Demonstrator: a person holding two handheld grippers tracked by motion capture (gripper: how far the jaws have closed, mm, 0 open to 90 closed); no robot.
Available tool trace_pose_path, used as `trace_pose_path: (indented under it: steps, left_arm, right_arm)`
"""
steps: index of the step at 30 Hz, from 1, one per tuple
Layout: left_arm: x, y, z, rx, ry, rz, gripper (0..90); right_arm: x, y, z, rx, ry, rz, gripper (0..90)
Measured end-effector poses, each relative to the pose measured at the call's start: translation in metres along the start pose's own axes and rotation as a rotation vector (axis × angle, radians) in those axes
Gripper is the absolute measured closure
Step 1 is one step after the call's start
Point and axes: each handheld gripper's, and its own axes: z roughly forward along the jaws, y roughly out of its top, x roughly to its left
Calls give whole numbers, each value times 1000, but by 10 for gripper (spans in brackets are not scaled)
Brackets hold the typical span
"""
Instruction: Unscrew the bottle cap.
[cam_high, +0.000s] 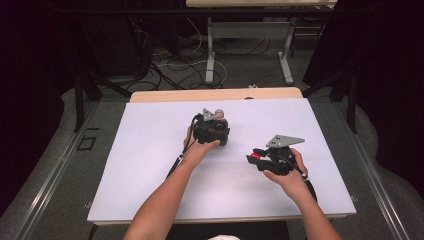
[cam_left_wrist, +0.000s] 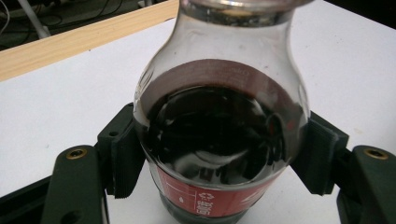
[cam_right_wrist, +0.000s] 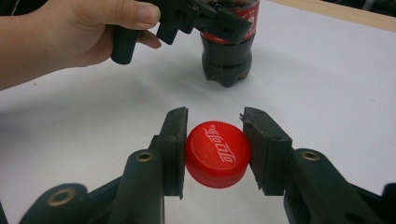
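**Cap off, bottle held**

The bottle (cam_left_wrist: 219, 140) stands on the white desk (cam_high: 150, 165), a bit past the middle. It is open at the top and has dark soda inside. The left gripper (cam_high: 212, 129) has its jaws pressed on the round part of the bottle, one on each side.

The right gripper (cam_high: 270, 159) is near, lower and to the right. Its jaws pinch the red cap (cam_right_wrist: 217, 153) by its edge, top side up.

I think the bottle is a bit heavy with soda, and its thin plastic is soft and smooth. A hard squeeze could push soda out, so a soft hold on the wide part is best. The cap is light, small and stiff. Its bumpy edge is a good place to grip.
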Motion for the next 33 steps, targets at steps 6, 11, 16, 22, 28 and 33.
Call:
trace_pose_path:
  steps: [6,11,16,22,28,33]
  left_arm:
    - [-1,-1,0,-2,-4,10,290]
    - [-1,-1,0,2,-5,-2,282]
    - [-1,0,-2,-19,-17,-38,202]
    - [0,1,-12,4,-29,-59,79]
    - [-2,2,-28,-4,-69,-92,7]
    - [-2,1,-42,-10,-91,-88,7]
  right_arm:
    - [1,1,-1,1,0,-14,610]
    - [2,0,0,-1,1,-4,610]
    - [1,0,0,7,3,-7,610]
    - [2,-1,2,10,-1,-4,610]
    - [2,-1,3,13,3,-9,610]
    - [2,-1,3,15,0,-6,610]
